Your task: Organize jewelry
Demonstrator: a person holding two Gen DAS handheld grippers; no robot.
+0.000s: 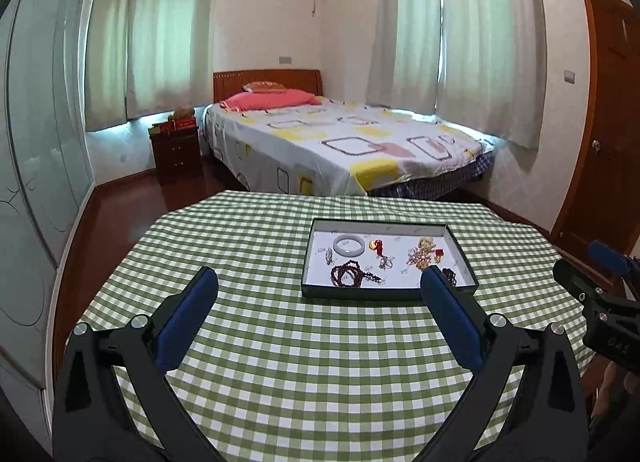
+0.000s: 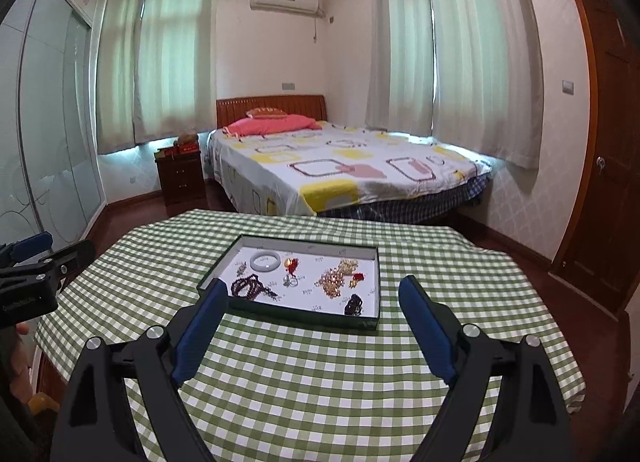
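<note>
Left wrist view: left claw wide open, empty, above tablecloth

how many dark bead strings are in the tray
2. A reddish-brown bead string lies at the tray's near left; a smaller dark bead string lies by the near right wall. None looks hidden.
</note>
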